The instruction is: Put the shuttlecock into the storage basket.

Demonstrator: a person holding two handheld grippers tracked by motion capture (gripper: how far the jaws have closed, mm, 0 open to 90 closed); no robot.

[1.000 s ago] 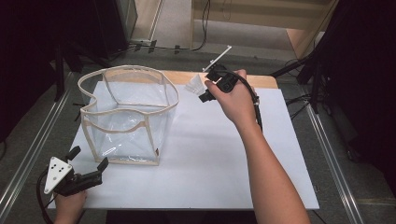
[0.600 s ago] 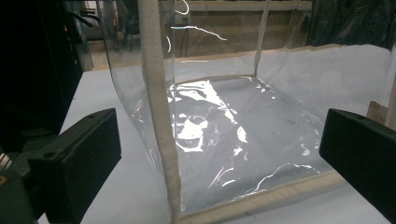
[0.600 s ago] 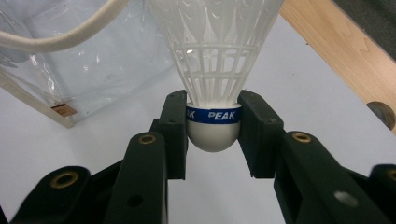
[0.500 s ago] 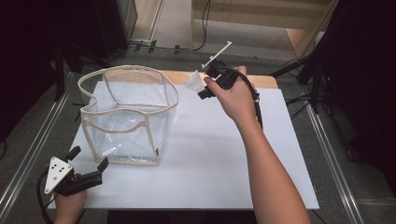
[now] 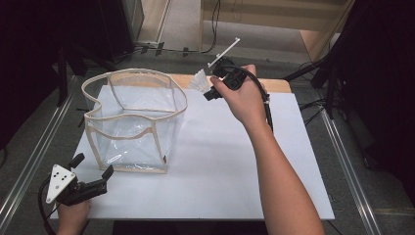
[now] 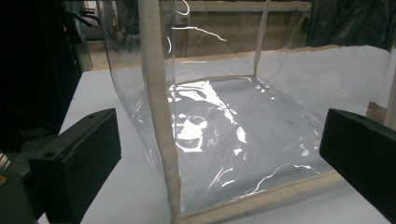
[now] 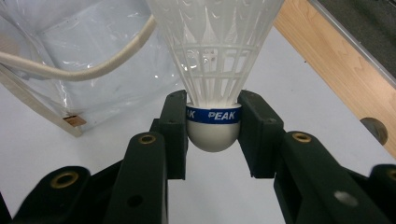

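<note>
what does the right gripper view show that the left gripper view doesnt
Right gripper view: a white plastic shuttlecock clamped by its rounded cork between the right gripper, its blue band reading PEAK; also the wooden strip along the table's edge.

Left gripper view: the left gripper with its jaws standing wide apart and nothing between them, looking through a side wall into the bag's interior, with one beige corner seam close up.

Both: the clear plastic bag with beige trim, standing on the white table surface.
</note>
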